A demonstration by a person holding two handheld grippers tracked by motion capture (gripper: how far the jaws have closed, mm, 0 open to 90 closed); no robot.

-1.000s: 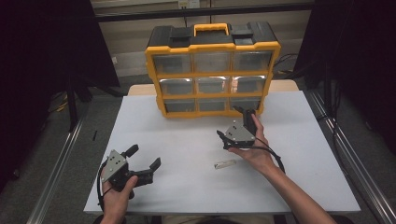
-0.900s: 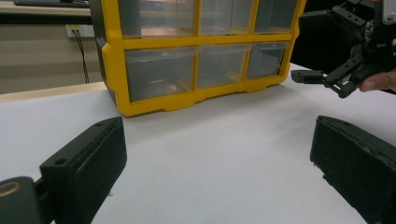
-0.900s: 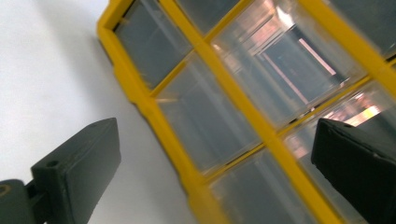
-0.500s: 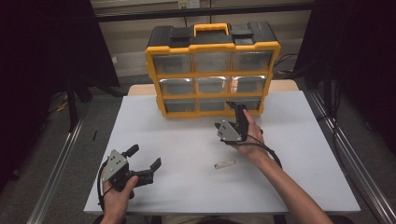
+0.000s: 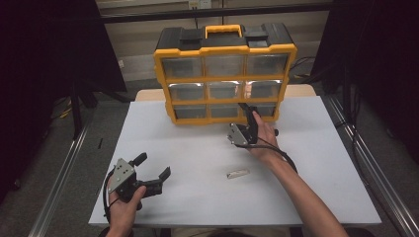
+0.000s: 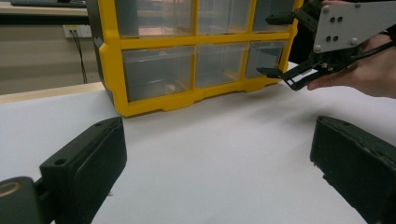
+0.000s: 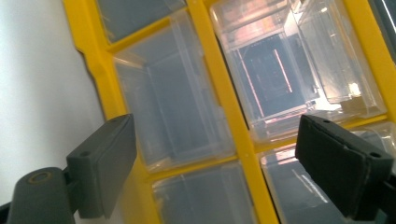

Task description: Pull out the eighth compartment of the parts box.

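The right gripper was held out at the far middle of the white surface, the person's right forearm stretched diagonally from the near right corner, the wrist turned so that the gripper stood on edge, its fingers stacked one above the other and aimed at the bottom row of the drawer cabinet. Its fingers had just been closing a little, yet they stayed parted with nothing between them; in the right gripper view they framed the clear drawer fronts and a yellow divider of the cabinet, close but not touching as far as could be told. The left gripper rested low at the near left corner of the surface, the left hand wrapped round its body, its fingers spread wide and released, empty, pointing toward the far right.

There were two grippers, one cabinet and one small pale piece lying flat on the surface, near the right forearm and well apart from both grippers. The cabinet showed nine clear drawers in three rows of three, with one yellow handle on its black top.

The cabinet stood upright at the far edge of the surface, its long axis running along that edge and its drawer fronts facing the person.
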